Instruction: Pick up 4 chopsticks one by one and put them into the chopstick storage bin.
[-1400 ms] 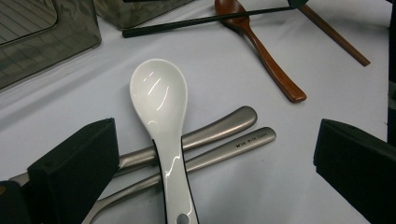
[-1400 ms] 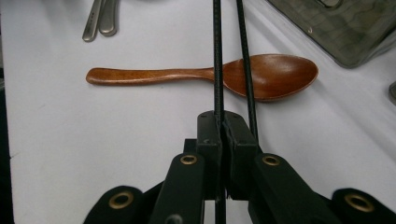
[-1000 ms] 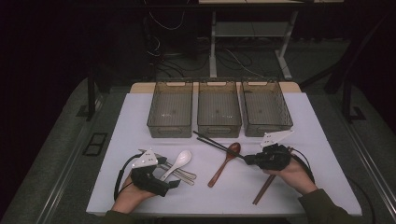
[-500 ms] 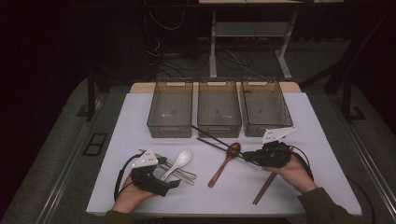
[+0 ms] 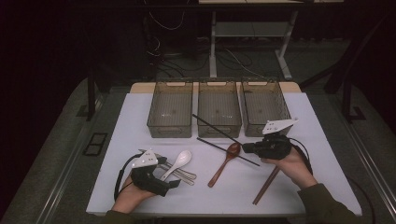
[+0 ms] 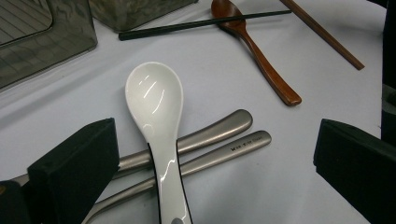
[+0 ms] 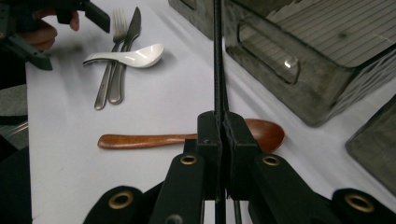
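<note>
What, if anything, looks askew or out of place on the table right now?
One black chopstick lies across the wooden spoon's bowl, and the white spoon lies on top of the fork and knife. The three bins look empty; nothing looks spilled or damaged.

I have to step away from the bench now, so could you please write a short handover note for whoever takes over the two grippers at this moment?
Right gripper: shut on a thin black chopstick, lifted at an angle above the brown wooden spoon.
Left gripper: open, jaws either side of the white ceramic spoon, which lies across the handles of a steel fork and knife; nothing gripped.
Elsewhere: a second black chopstick and a brown wooden chopstick lie on the white table.
Done: nothing sorted; the three clear plastic bins look empty.
Left: probably bin the held chopstick, then the remaining cutlery.
</note>
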{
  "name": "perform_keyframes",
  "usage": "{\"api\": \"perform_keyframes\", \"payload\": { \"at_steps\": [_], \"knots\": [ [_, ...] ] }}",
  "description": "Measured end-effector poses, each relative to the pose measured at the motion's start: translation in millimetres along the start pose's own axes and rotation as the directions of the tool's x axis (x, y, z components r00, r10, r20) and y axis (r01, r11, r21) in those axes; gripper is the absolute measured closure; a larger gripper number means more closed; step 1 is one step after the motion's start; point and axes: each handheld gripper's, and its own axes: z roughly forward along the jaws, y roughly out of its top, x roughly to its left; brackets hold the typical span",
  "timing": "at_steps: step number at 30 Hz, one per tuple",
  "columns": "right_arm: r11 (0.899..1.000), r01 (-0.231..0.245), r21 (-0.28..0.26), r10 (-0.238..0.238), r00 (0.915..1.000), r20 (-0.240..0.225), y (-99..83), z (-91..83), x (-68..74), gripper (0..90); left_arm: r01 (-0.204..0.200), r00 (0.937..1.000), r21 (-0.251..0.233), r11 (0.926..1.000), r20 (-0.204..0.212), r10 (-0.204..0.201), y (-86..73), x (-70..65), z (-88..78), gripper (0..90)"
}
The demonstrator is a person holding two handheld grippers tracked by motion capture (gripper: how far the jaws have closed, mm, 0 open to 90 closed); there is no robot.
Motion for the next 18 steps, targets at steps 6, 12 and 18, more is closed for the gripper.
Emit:
{"api": "perform_keyframes", "payload": {
  "at_steps": [6, 12, 18],
  "knots": [
    [1.0, -0.008, -0.006, 0.008, 0.9999, 0.01, 9.5, 2.3, -3.4, 86.0, 0.001, 1.0, -0.001, 1.0, -0.001, -0.001, 0.3, 0.0, 0.4, 0.0],
    [1.0, -0.012, -0.013, 0.012, 0.9997, 0.02, 22.9, 6.6, -7.2, 86.0, 0.004, 1.0, -0.005, 1.0, -0.001, -0.004, 0.6, 0.3, 0.4, 0.0],
    [1.0, -0.021, -0.015, 0.021, 0.9993, 0.03, 35.1, 13.5, -9.5, 85.9, 0.007, 1.0, -0.017, 0.9998, -0.004, -0.007, 1.6, 0.2, -0.4, 0.0]
  ]
}}
